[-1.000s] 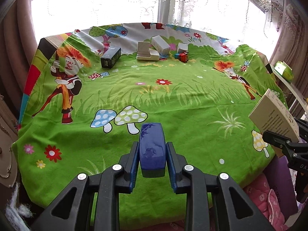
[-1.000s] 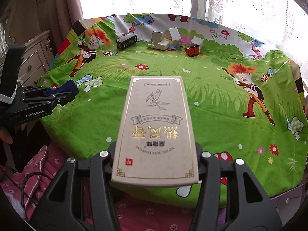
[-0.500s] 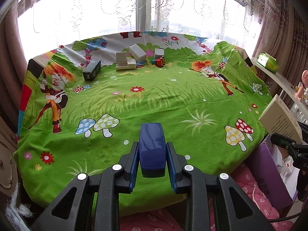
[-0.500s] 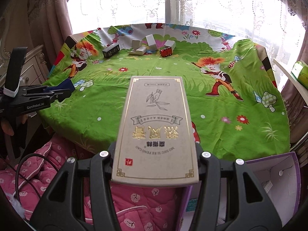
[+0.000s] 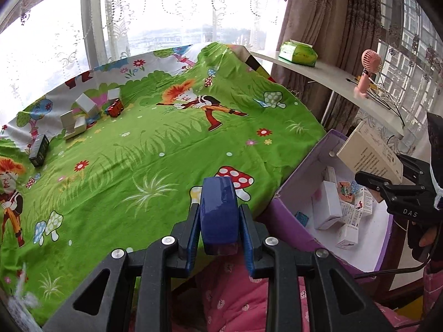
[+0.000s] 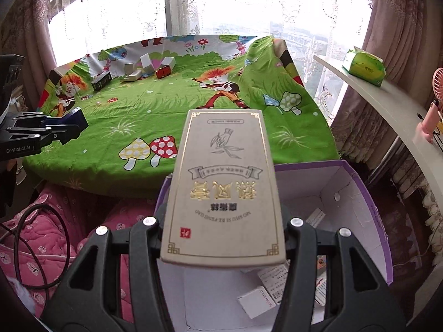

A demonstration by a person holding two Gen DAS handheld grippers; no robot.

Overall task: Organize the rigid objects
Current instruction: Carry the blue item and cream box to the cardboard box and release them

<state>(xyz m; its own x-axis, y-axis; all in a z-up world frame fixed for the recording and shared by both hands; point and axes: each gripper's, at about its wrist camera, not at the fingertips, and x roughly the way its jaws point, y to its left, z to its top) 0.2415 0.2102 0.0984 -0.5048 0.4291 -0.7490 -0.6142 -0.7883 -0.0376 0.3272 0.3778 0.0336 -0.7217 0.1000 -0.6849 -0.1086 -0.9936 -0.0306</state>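
— Two grips loaded? Where?
— Yes: right gripper [image 6: 221, 238] pinches the beige carton [image 6: 224, 185] over the purple box [image 6: 371, 210]; left gripper [image 5: 220, 221] clamps the blue box [image 5: 218, 210] near the table edge [image 5: 277, 182].
— Handling?
— Stiff, light cardboard, probably; hold the long sides. Small cartons [image 5: 326, 207] inside crowd the landing spot.

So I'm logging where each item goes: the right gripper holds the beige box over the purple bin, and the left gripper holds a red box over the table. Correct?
Nearly. The box in the left gripper is a blue box, not red, as the left wrist view shows. The right gripper does hold the beige box over the purple bin.
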